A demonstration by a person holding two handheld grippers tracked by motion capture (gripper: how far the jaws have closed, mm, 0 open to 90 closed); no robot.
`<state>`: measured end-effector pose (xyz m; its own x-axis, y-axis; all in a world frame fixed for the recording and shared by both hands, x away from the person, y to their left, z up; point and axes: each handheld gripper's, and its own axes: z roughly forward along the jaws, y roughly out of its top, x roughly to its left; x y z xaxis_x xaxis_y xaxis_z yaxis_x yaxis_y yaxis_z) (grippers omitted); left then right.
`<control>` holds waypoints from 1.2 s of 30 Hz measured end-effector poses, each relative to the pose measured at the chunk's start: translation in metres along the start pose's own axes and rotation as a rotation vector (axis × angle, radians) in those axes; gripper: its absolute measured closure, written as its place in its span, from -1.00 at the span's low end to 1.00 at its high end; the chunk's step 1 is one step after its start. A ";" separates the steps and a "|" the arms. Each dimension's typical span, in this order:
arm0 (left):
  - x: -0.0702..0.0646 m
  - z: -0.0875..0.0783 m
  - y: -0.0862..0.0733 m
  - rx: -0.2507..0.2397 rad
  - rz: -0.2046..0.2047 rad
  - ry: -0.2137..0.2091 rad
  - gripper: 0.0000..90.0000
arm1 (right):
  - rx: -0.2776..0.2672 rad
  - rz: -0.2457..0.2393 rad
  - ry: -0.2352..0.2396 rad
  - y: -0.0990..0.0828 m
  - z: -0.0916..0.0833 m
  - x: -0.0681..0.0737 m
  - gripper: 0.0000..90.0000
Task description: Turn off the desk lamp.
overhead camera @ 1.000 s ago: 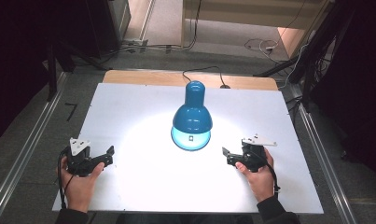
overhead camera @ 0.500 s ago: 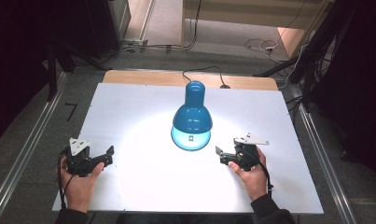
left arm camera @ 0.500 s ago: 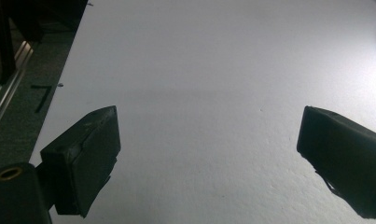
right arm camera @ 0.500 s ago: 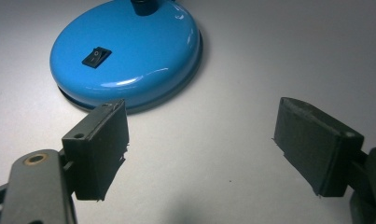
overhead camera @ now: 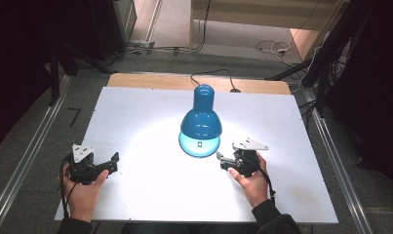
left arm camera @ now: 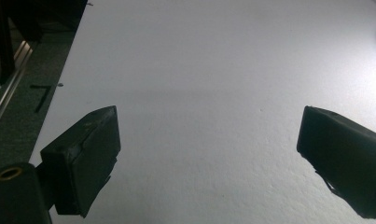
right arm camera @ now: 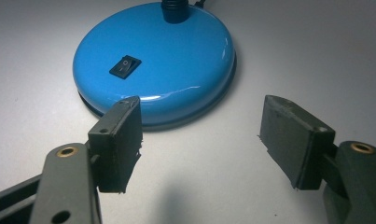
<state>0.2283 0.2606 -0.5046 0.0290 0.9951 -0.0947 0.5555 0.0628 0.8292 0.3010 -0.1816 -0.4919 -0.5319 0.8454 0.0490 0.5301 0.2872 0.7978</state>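
Here, one blue lamp (overhead camera: 201, 122) and two tongs, left (overhead camera: 112, 162) and right (overhead camera: 222, 162), both spread, the right's jaws just closing on nothing.

Room dark. Glossy blue metal desk lamp (overhead camera: 201, 123) throws a bright pool onto the white worktop (overhead camera: 135, 112); corners dimmer. Glare streaks on lamp base. Near jaws slightly soft.

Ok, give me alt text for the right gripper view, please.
A blue lamp base with a black rocker switch sits on the white table, just beyond the right gripper, whose open black jaws hold nothing.
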 end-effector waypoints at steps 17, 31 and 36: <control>0.000 0.000 0.000 0.000 0.001 0.000 -0.85 | -0.008 0.012 0.021 0.001 0.013 0.014 0.19; 0.000 0.000 0.000 -0.003 -0.001 -0.004 -0.85 | -0.034 -0.018 0.040 0.002 0.020 0.024 0.79; 0.000 0.000 0.000 -0.003 -0.002 -0.005 -0.85 | -0.055 -0.018 0.042 0.003 0.022 0.027 0.94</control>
<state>0.2282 0.2610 -0.5044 0.0320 0.9946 -0.0990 0.5530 0.0648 0.8307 0.3031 -0.1475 -0.5012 -0.5691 0.8202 0.0585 0.4833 0.2762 0.8307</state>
